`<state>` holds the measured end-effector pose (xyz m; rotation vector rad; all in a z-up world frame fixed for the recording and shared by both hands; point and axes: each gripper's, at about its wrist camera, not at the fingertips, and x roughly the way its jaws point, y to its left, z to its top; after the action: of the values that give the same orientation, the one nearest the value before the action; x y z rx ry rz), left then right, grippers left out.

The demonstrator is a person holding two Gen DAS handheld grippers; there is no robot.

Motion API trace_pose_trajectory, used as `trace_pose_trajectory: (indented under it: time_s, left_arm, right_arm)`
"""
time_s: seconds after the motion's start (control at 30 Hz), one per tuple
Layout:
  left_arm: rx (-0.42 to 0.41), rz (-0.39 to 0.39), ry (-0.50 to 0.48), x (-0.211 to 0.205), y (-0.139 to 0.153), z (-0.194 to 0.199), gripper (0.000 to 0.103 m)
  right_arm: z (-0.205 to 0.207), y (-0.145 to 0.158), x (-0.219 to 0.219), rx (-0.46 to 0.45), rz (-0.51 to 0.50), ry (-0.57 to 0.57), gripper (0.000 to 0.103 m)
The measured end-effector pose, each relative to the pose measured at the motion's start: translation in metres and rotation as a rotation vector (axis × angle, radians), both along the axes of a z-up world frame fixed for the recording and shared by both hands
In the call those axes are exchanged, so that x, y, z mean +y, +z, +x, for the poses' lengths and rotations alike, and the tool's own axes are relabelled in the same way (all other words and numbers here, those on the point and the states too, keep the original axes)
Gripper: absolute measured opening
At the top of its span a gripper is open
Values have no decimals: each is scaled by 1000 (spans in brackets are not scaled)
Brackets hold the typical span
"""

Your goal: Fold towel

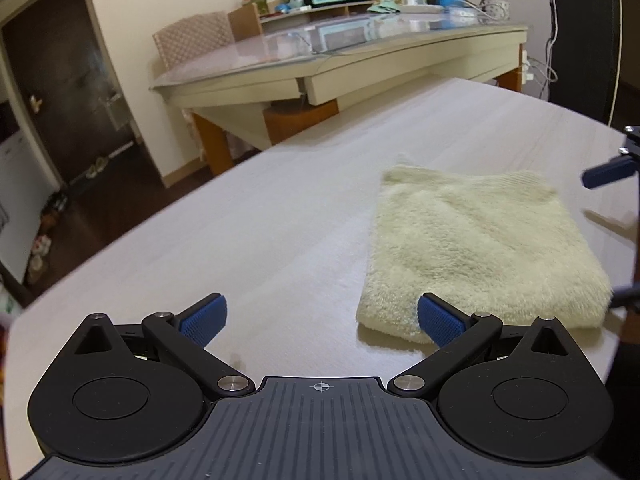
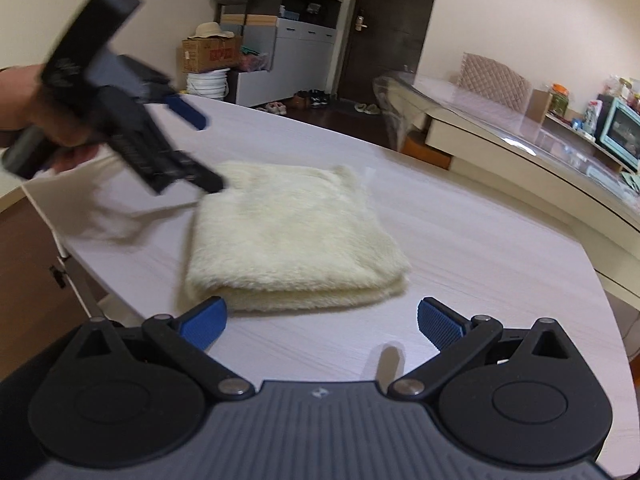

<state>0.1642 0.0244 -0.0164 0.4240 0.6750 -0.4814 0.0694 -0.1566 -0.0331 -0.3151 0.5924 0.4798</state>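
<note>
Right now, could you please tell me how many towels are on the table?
1. A single cream towel, folded into layers, lies flat on the pale table, ahead of both open grippers. Nothing hints at another, though the views miss part of the table.

Cream towel (image 2: pixel 294 236) — blue fingers (image 2: pixel 204 322)

A pale wood-grain table (image 1: pixel 280 220) carries everything. On it lies one cream towel (image 2: pixel 292 236), folded into a thick, roughly square pad with stacked layers showing at its near edge. It sits ahead of the right gripper (image 2: pixel 322 322), slightly left of centre.
</note>
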Motion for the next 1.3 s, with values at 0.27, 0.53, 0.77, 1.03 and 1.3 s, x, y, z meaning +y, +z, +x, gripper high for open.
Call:
trace_pose_trajectory:
  time_s: [0.27,0.53,0.77,1.03,1.3]
  left_arm:
    - [-35,57,-24,0,1,30,103]
    - [32,-58,34,14,22,6,103]
    - [64,-89,48,-3,20,-44,103]
    - [65,-20,67,-11,0,-60,103]
    - [80,-37,78,-7,2,-57,103]
  right_arm:
    - [0,-1,38,-20,17,47,103]
    - [1,23,-3,-59,91,0,103]
    - [38,36,-32,-26,99,-66,103]
    - [62,17,-20,-5,-50,-3,103]
    - [67,8,-31,29,-55,13,103]
